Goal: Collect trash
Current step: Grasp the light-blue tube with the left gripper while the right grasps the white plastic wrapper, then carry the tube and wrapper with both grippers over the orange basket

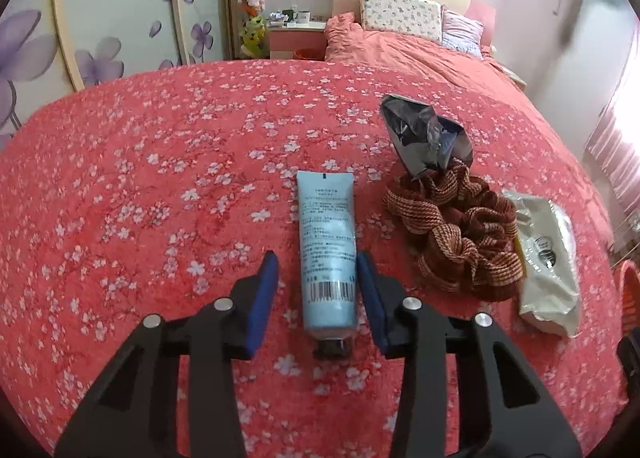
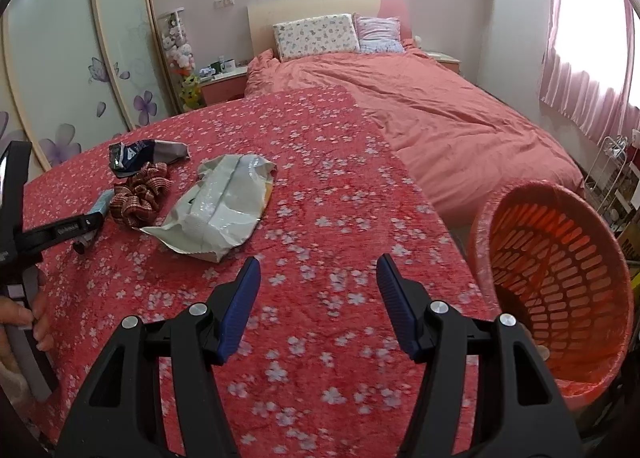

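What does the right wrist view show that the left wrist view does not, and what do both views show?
Only the right wrist view: the orange basket beside the bed, the open right gripper and the person's hand.

Only the left wrist view: the whole blue tube, lying between the blue pads of the left gripper.

Both: the scrunchie, the white packet, the dark foil wrapper and the flowered bedspread.

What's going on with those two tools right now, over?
Left tool straddling blue tube, pads not yet pressing. Right tool open, empty, beside orange basket. Nothing blocking.
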Demonstrator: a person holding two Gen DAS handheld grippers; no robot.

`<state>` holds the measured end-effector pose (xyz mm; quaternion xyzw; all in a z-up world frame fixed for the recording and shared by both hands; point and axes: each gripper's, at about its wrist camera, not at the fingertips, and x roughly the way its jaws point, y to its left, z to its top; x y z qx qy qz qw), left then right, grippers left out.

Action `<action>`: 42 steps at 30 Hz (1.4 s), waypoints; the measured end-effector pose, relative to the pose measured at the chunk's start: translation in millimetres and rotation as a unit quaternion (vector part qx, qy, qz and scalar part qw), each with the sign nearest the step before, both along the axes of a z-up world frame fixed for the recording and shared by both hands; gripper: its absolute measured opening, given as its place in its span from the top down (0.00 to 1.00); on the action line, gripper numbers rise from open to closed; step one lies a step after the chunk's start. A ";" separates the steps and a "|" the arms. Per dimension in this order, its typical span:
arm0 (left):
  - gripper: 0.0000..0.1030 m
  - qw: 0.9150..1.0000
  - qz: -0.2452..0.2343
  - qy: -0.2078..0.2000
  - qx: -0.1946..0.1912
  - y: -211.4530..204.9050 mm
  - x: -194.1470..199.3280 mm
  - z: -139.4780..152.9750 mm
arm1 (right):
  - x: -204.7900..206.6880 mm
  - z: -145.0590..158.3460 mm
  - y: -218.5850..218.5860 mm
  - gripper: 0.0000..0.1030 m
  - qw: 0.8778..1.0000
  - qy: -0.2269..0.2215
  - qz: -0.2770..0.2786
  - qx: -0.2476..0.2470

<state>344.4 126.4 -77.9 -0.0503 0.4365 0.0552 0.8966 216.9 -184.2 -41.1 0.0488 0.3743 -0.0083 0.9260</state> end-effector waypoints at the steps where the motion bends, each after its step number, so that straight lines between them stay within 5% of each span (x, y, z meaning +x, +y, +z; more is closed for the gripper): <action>1: 0.64 1.000 0.000 0.001 0.008 -2.7 2.2 0.0 | 1.7 -0.2 1.7 0.41 1.000 0.001 0.001 0.003; 3: 0.72 1.000 0.006 0.000 0.007 -1.0 2.5 0.3 | 7.4 -0.3 6.9 0.41 1.000 0.003 0.005 0.011; 10: 0.72 1.000 0.010 -0.001 0.002 3.6 0.5 -1.1 | 37.3 2.2 31.4 0.41 0.999 0.012 0.017 0.050; 12: 0.72 1.000 0.010 -0.001 0.000 5.3 0.1 -1.7 | 47.1 1.3 42.7 0.34 0.998 0.016 0.021 0.057; 23: 0.72 1.000 0.010 -0.008 -0.028 16.5 -4.9 -3.6 | 81.3 -19.4 78.7 0.24 0.998 0.060 0.013 -0.002; 26: 0.72 0.999 0.010 -0.009 -0.032 17.6 -5.2 -3.4 | 78.2 -25.1 74.5 0.35 0.998 0.061 0.009 0.004; 29: 0.72 0.999 0.010 -0.009 -0.032 16.9 -5.8 -3.5 | 71.4 -21.9 72.5 0.56 0.998 0.053 0.014 0.008; 30: 0.72 0.999 0.010 -0.009 -0.032 17.1 -5.7 -3.6 | 69.0 -20.1 73.8 0.70 0.999 0.048 0.015 -0.003; 36: 0.72 0.999 0.010 -0.010 -0.037 20.8 -5.4 -4.0 | 63.2 -18.7 71.6 0.85 0.999 0.038 0.036 0.004; 42: 0.72 0.999 0.011 -0.010 -0.039 22.1 -6.7 -3.4 | 50.4 -12.0 60.5 0.87 0.999 0.018 0.038 0.014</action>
